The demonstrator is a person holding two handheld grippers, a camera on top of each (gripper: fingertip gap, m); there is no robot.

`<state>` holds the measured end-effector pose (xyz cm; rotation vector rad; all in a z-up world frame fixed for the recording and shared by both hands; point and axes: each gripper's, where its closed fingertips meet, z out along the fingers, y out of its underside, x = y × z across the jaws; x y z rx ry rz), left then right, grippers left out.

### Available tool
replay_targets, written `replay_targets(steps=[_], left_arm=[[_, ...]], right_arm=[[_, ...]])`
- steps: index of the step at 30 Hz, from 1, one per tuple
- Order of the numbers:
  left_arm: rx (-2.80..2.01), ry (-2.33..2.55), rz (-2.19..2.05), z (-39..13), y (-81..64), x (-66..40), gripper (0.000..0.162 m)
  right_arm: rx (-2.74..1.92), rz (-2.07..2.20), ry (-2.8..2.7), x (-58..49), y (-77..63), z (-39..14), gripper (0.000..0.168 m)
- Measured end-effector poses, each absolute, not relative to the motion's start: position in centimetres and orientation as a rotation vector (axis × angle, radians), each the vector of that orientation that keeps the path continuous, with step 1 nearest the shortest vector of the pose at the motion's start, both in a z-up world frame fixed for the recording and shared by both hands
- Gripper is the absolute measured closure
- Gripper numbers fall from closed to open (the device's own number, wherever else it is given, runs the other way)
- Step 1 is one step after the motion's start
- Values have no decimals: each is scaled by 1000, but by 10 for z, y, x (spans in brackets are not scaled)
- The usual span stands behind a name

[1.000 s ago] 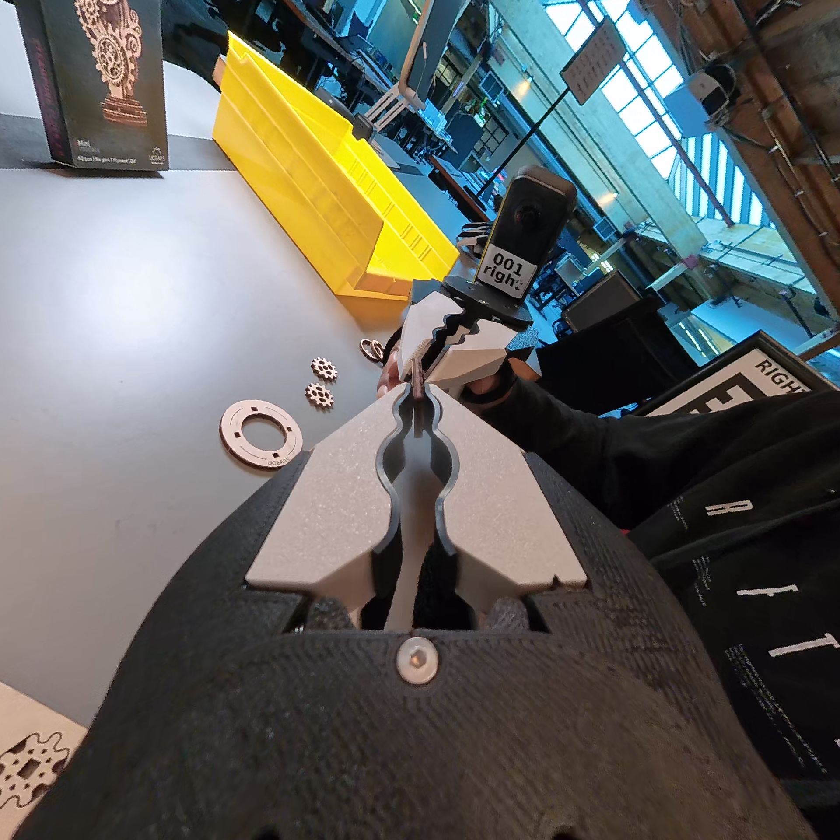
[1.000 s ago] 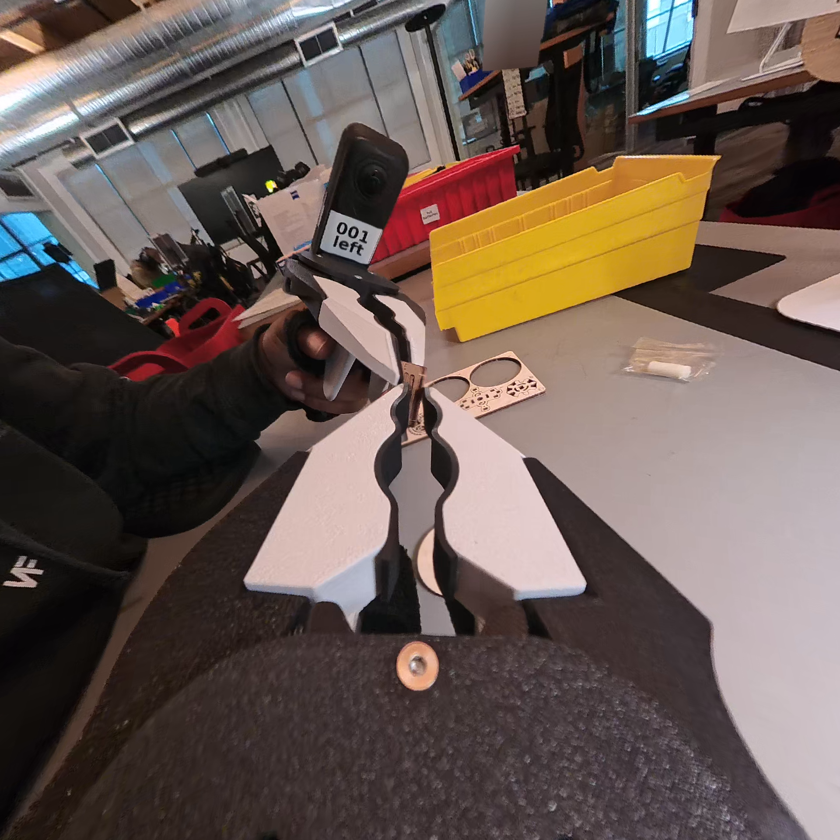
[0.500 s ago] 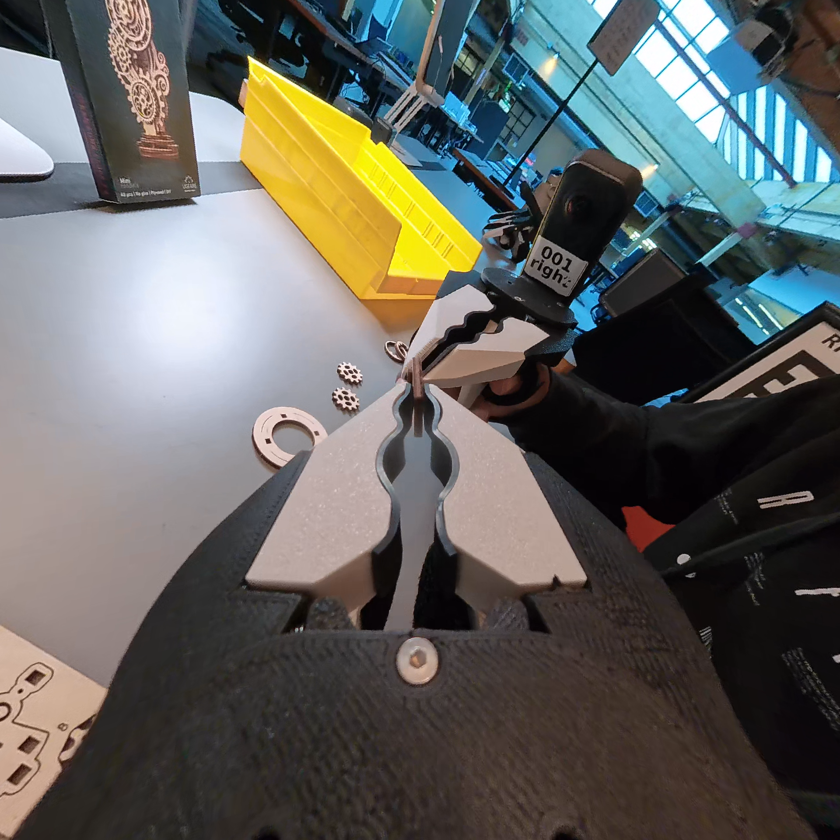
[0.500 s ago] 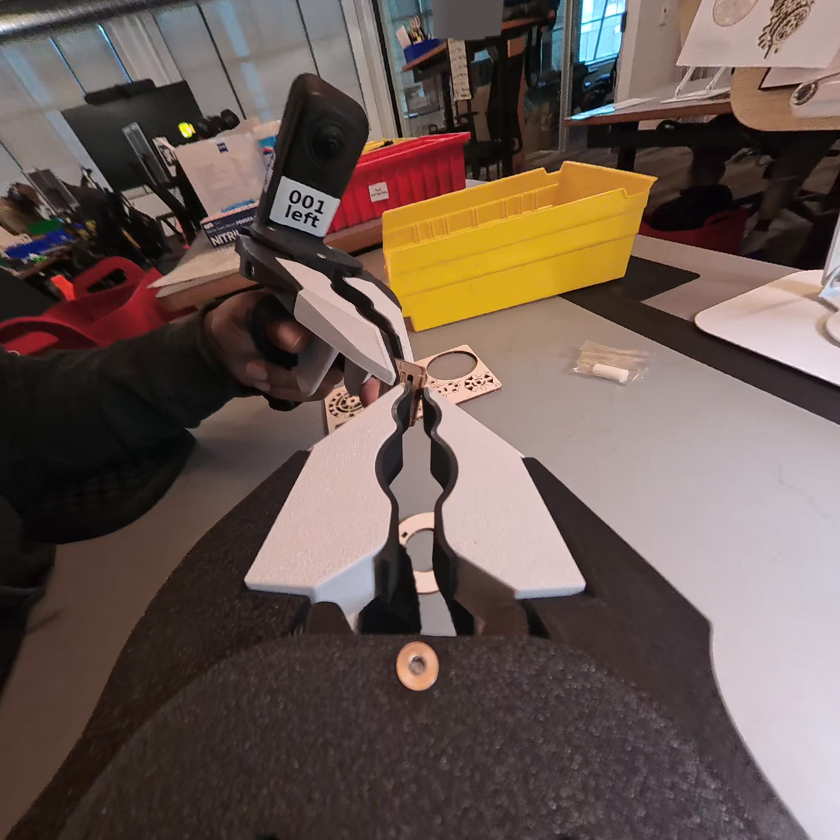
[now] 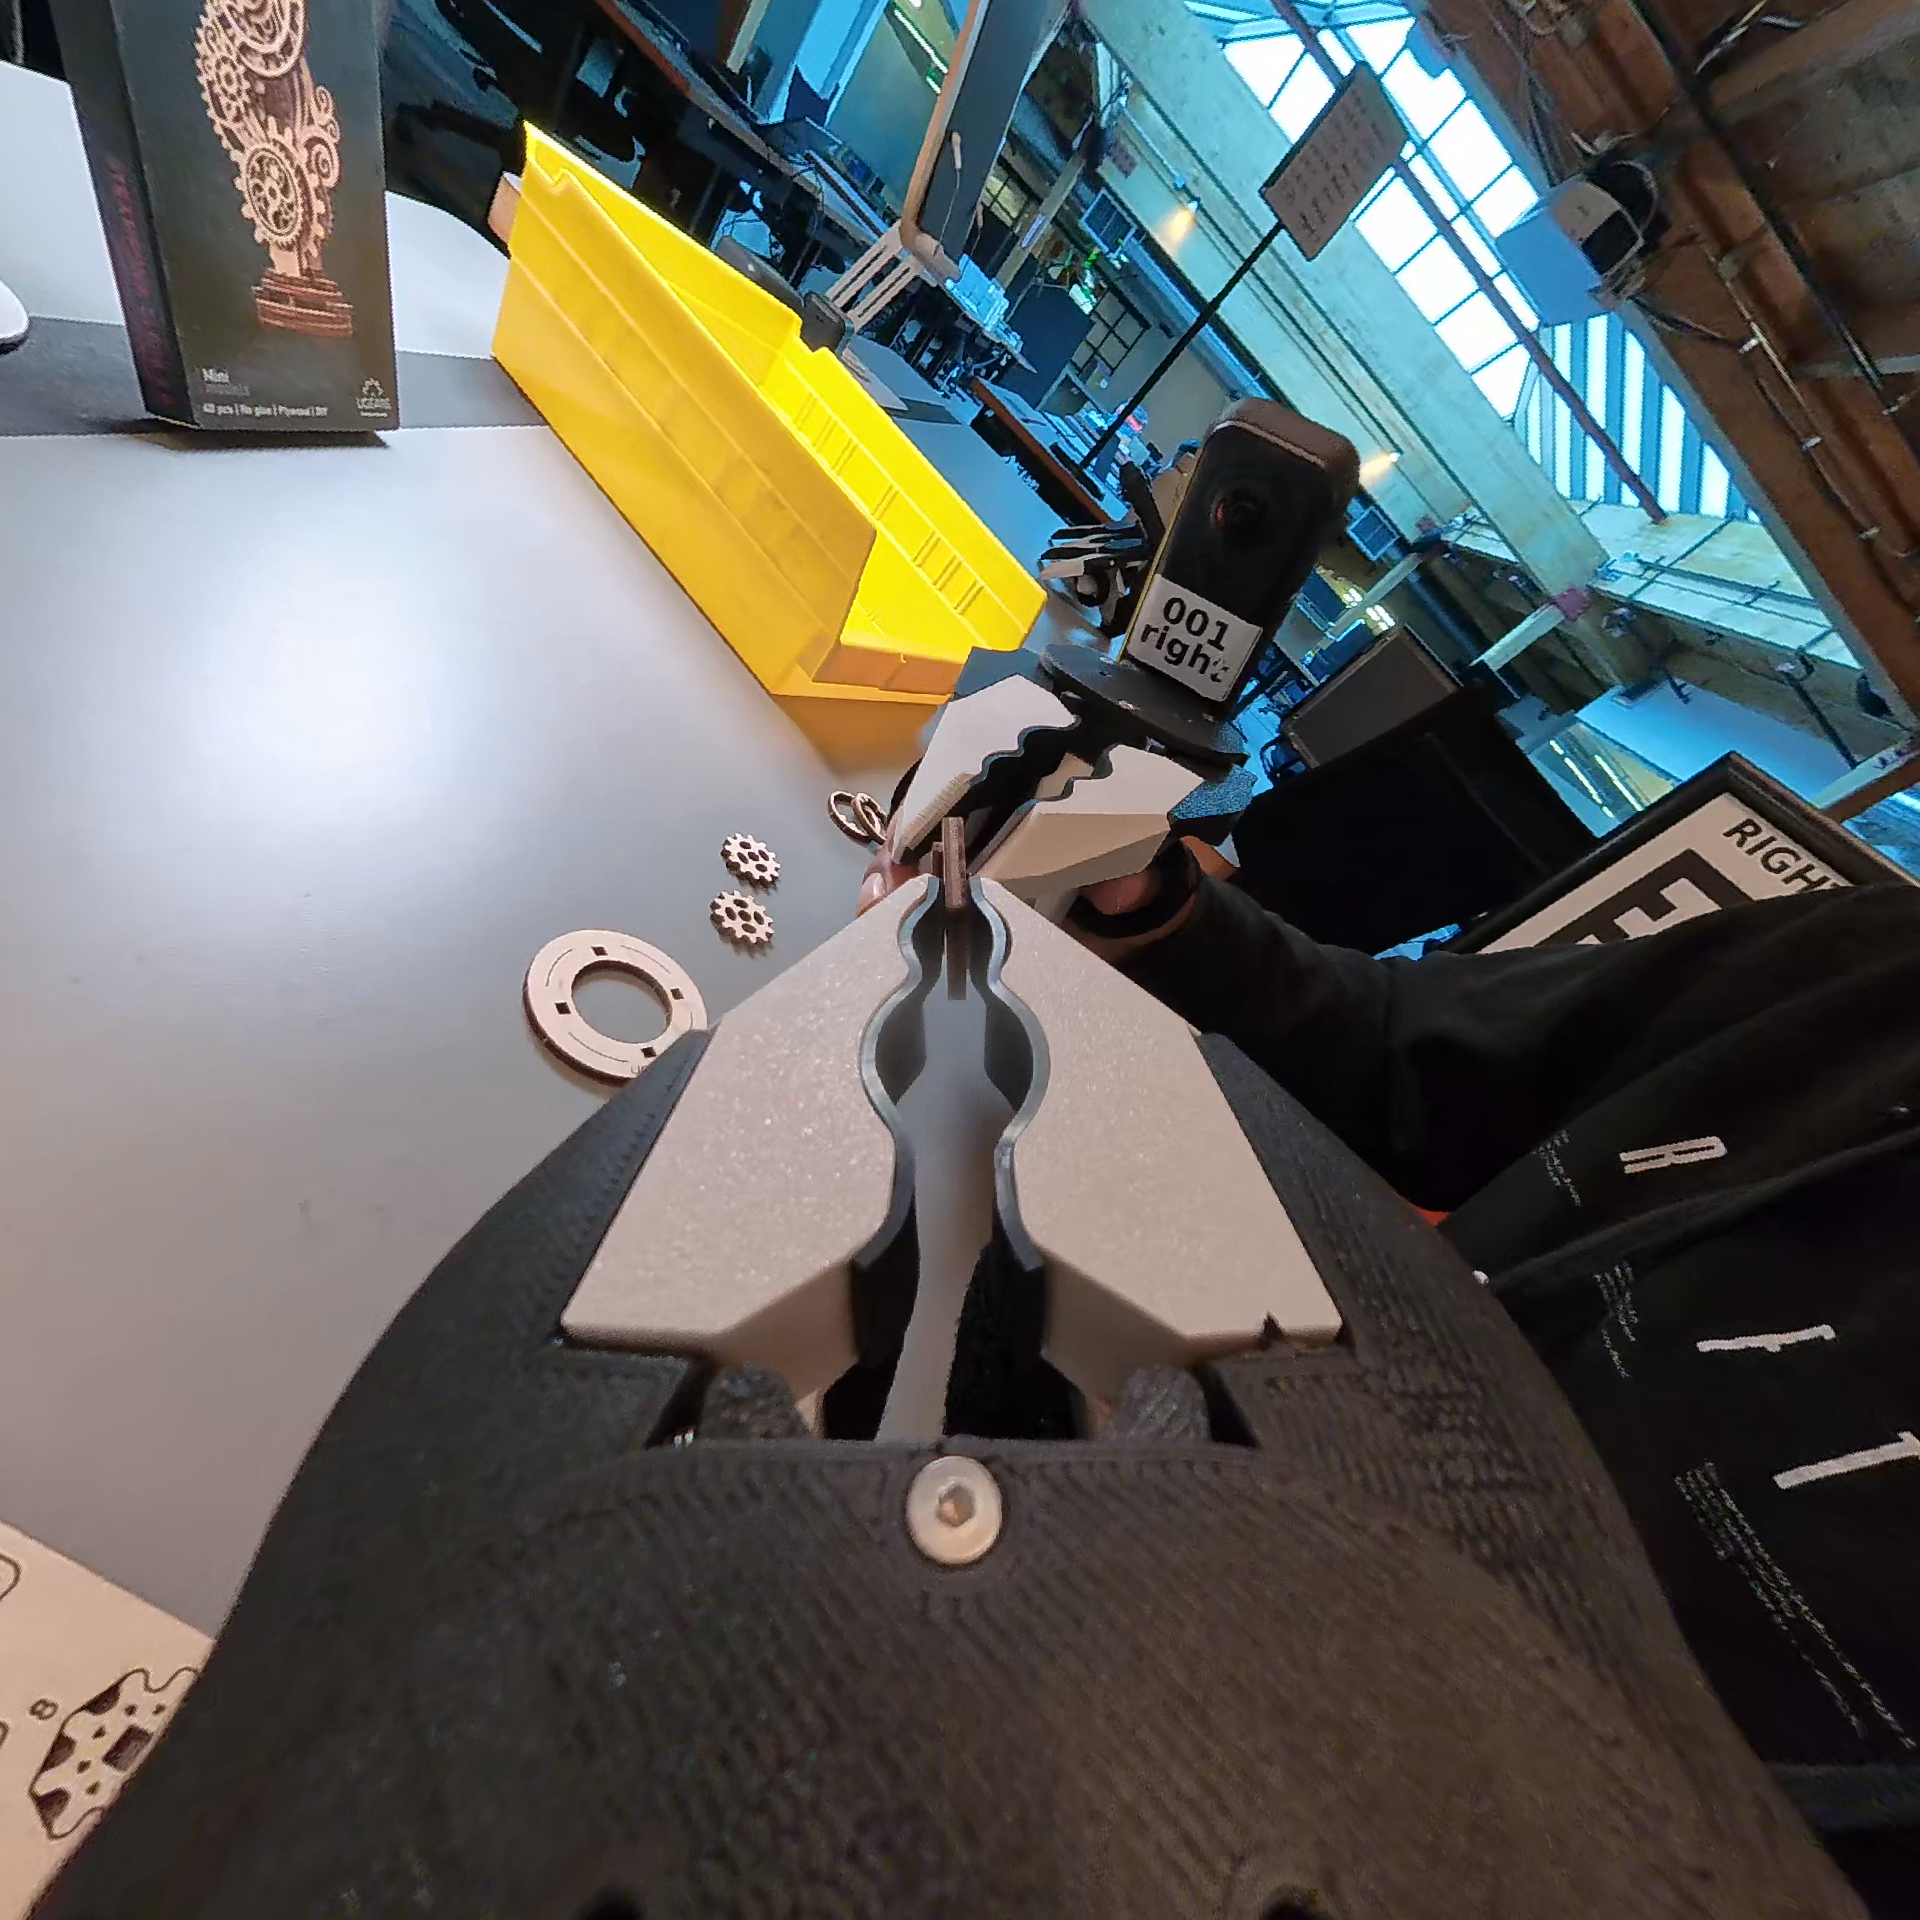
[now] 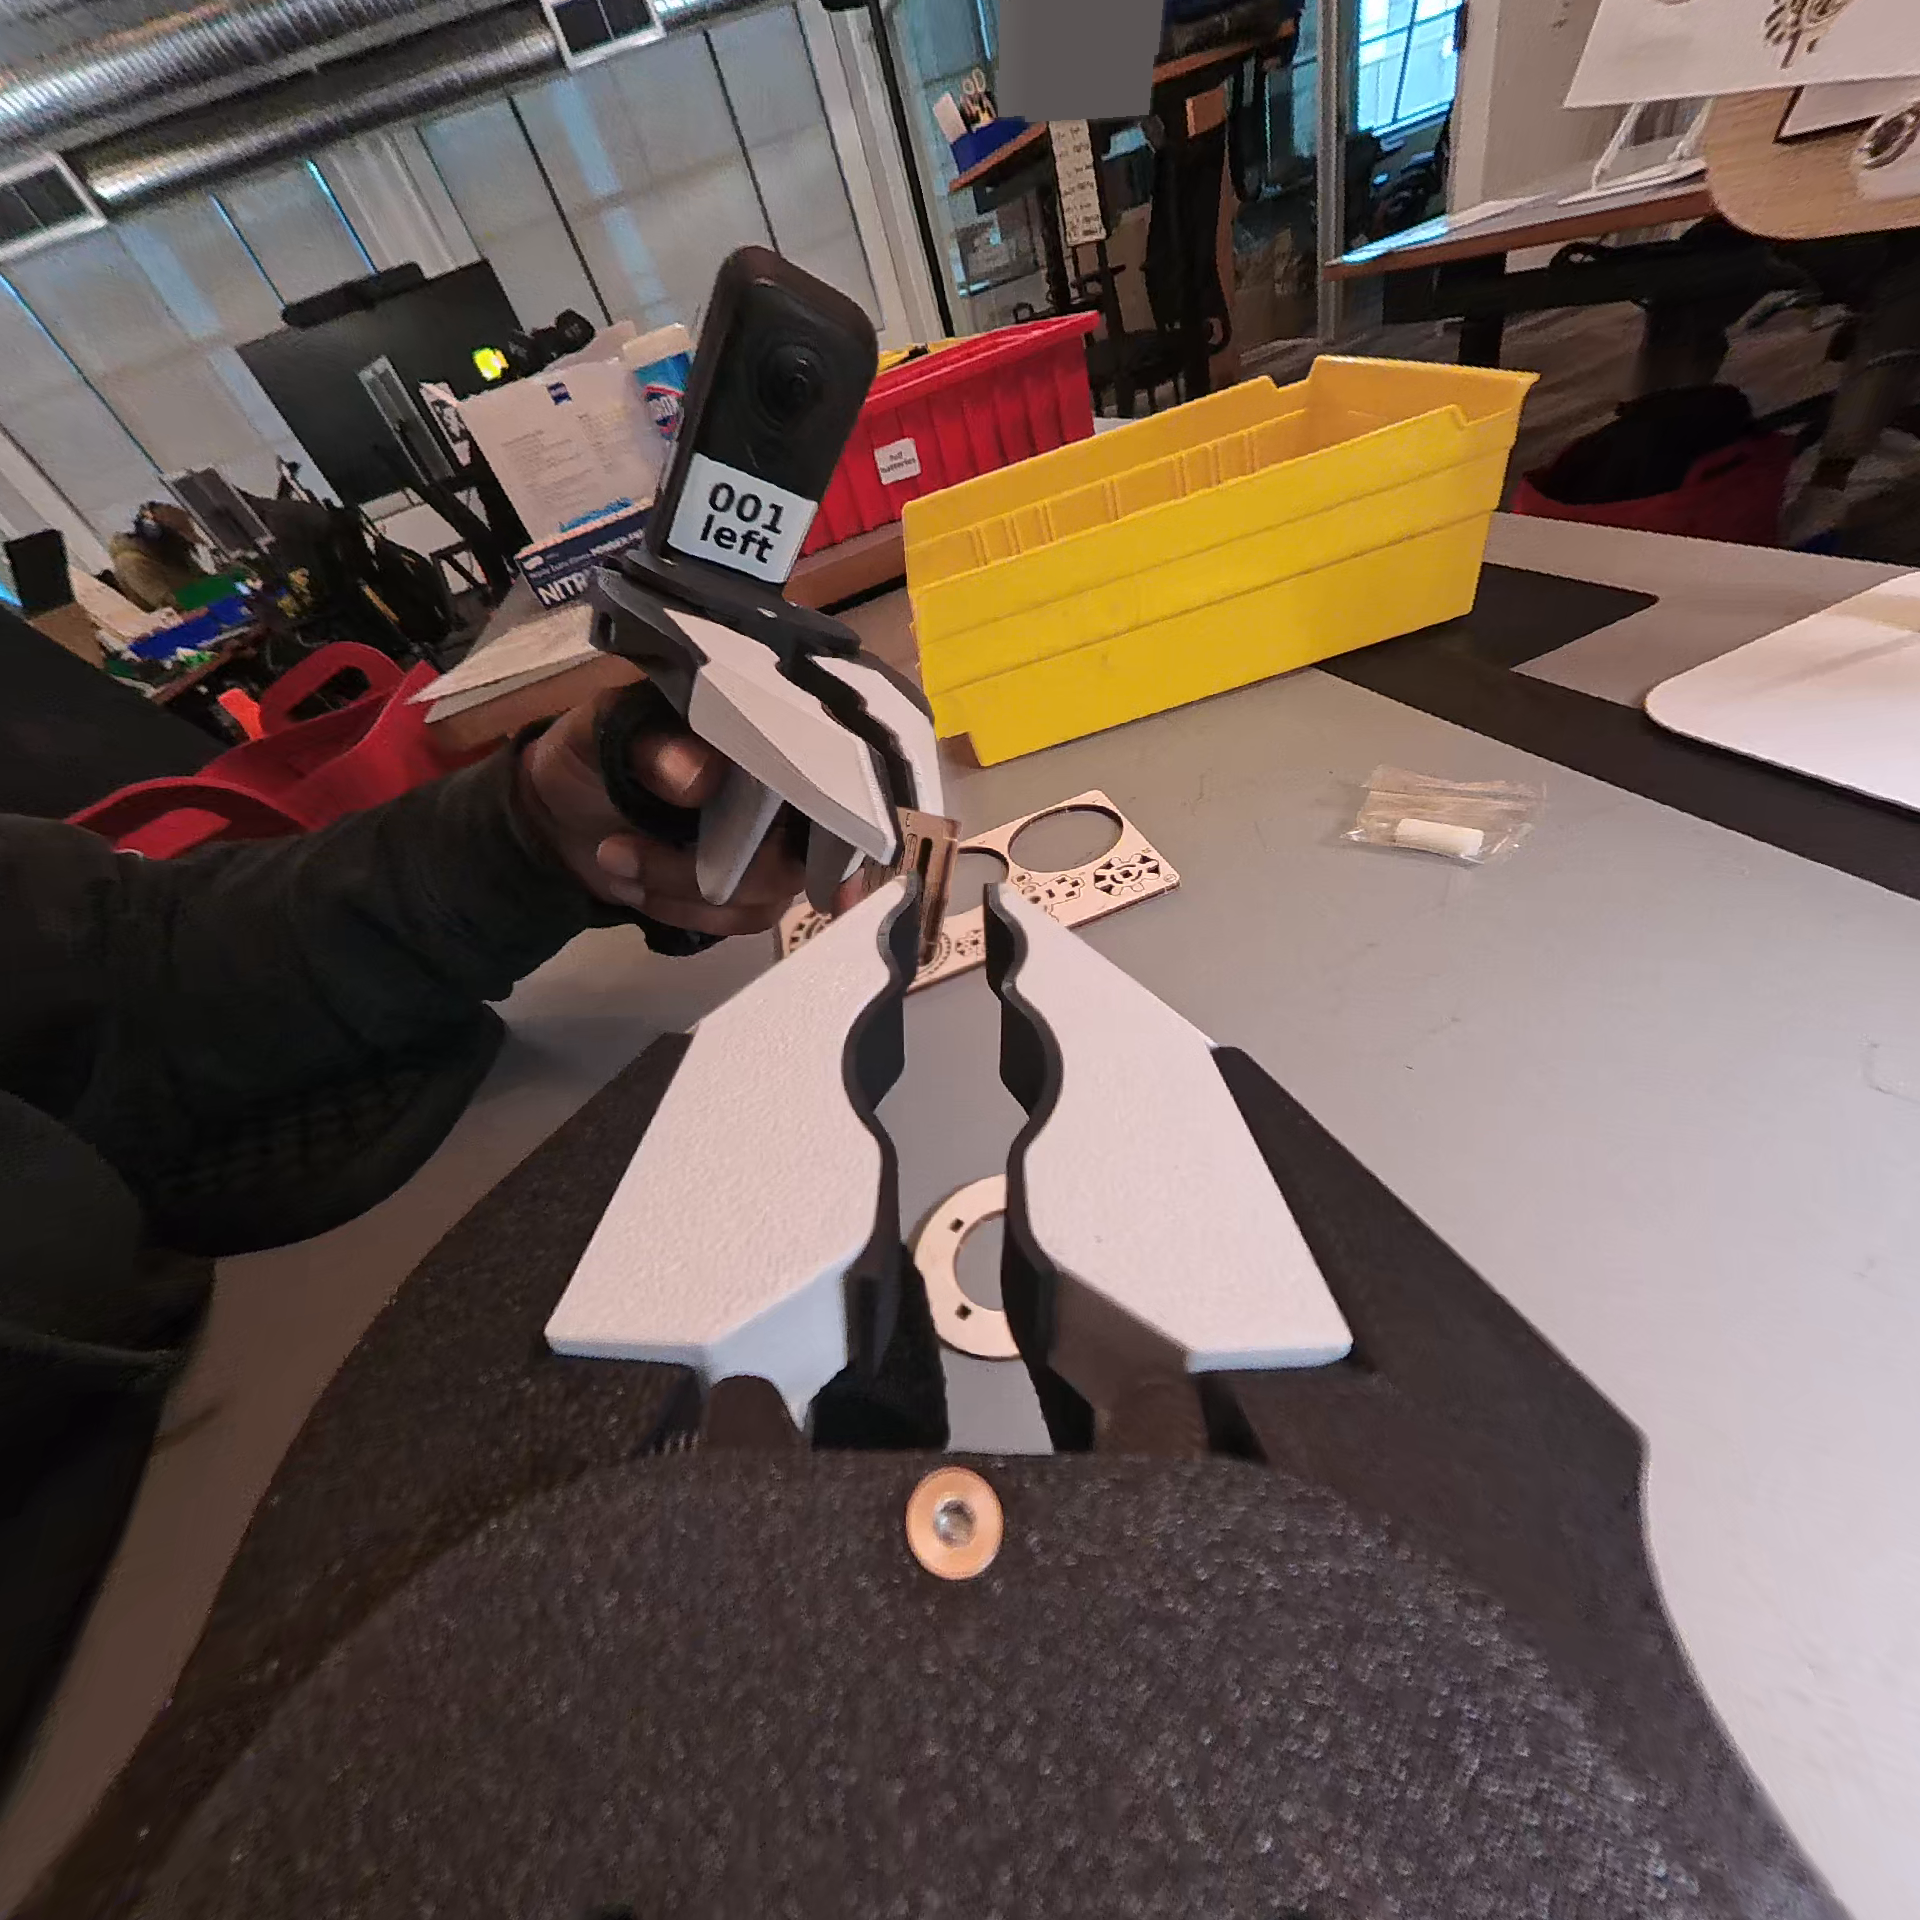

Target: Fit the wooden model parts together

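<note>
Left tool [image 5: 951,914]: clenched on a small wooden piece [image 5: 951,894], which is pinched edge-on at the fingertips and held in the air above the bench [image 5: 260,727].
Right tool [image 6: 945,914]: released; a clear gap is seen between the fingers, and the wooden piece lies against the left finger at 12 o'clock in the right wrist view.
Step in hand: the piece is judged to be passing to the left tool alone, with the fitting of parts not yet finished.
Next move: a mating part is probably to be fetched by the freed right tool; the slot and tab would need to be lined up squarely, since thin plywood is likely to snap if forced askew.
Ring [image 5: 613,1008]: 1 flat wooden ring is seen lying on the bench at 10 o'clock from the left tool tips, and directly under the right tool.
Gears [image 5: 750,860]: 2 small gears are counted, just beyond the ring, close together but apart.
Small loop part [image 5: 854,816]: 1, near the right tool; its shape cannot be told.
Part sheets [image 6: 1081,868]: 2 punched sheets are seen beyond the right tool tips.
Plastic bag [image 6: 1439,821]: 1, at 2 o'clock in the right wrist view.
Kit box [image 5: 239,208]: 1, standing at 10 o'clock.
Yellow bin [image 5: 748,468]: 1, farthest on the bench.
</note>
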<state>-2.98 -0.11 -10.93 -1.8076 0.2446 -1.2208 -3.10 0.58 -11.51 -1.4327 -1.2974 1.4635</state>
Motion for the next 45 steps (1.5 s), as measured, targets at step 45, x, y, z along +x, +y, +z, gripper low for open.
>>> replay_targets(steps=[45], left_arm=[[-1667,230,-1385,-112,1,-30,160]], right_arm=[[-1493,1719,-1215,-33,0,-117,166]])
